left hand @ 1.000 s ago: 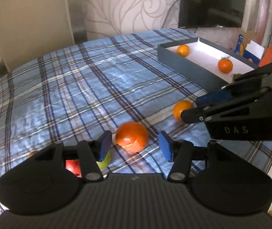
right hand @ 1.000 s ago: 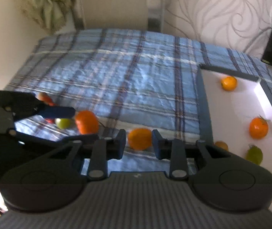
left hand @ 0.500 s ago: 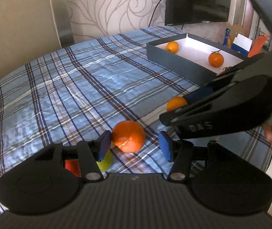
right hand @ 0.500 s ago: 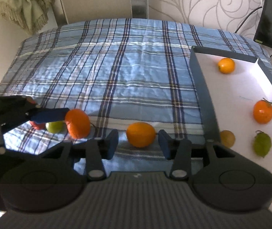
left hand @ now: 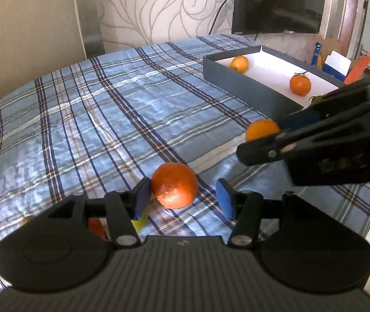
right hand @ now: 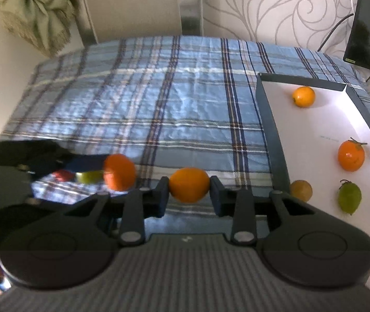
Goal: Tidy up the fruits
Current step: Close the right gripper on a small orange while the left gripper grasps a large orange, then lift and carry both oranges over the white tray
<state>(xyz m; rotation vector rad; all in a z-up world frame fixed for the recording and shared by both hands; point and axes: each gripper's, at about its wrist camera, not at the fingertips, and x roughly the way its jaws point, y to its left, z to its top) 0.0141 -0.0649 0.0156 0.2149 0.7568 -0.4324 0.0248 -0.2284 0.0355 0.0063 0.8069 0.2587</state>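
Orange fruit (right hand: 189, 185), lower centre, apparently clamped by the just-closing right tongs (right hand: 189, 195) beside the box (right hand: 273, 140) wall. Left tongs (left hand: 182, 199) gape around a tangerine (left hand: 174, 185). Bed (right hand: 158, 109) beyond lies open.

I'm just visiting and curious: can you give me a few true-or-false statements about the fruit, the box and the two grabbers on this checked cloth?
1. The right gripper clamps a smooth orange fruit. True.
2. The dark box with a white floor is empty. False: four fruits lie in it.
3. The left gripper squeezes the rough deep-orange mandarin. False: a gap shows beside one pad.
4. The blue plaid tablecloth covers the table. True.
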